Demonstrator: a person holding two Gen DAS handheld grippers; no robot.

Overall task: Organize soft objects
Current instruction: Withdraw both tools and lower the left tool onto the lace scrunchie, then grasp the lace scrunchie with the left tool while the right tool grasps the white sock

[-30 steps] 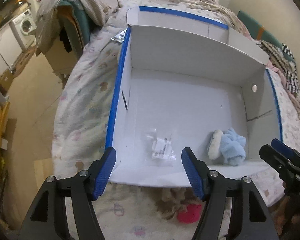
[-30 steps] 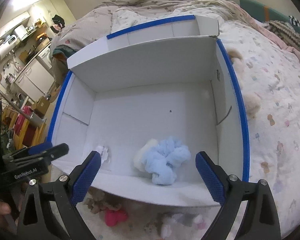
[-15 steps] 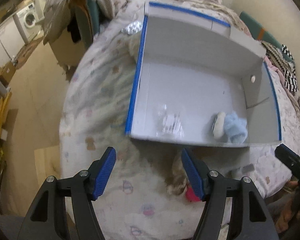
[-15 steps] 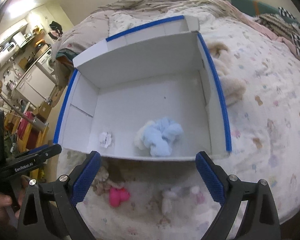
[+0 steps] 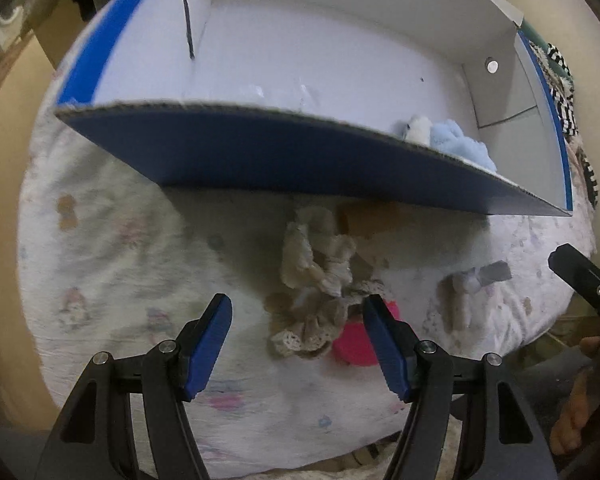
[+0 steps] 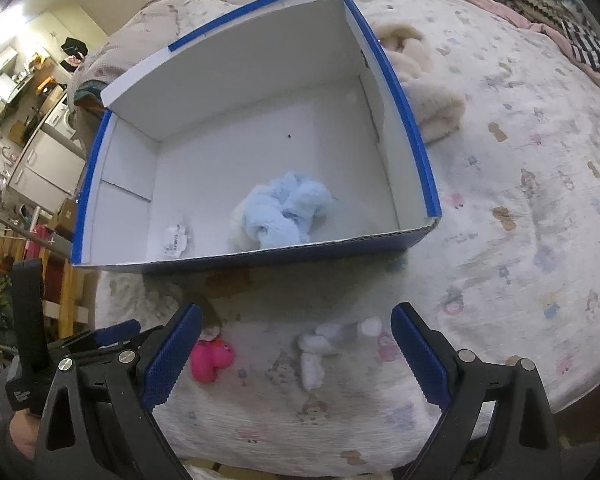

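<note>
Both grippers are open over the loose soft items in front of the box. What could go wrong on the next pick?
1. The left gripper hangs open over the beige lace-trimmed scrunchie, which touches the bright pink plush item; closing could catch both.
2. The blue outer front wall of the white cardboard box rises close behind; a low lift could hit it.
3. The right gripper brackets the small white fluffy piece, which may slip on the patterned bedspread.
</note>
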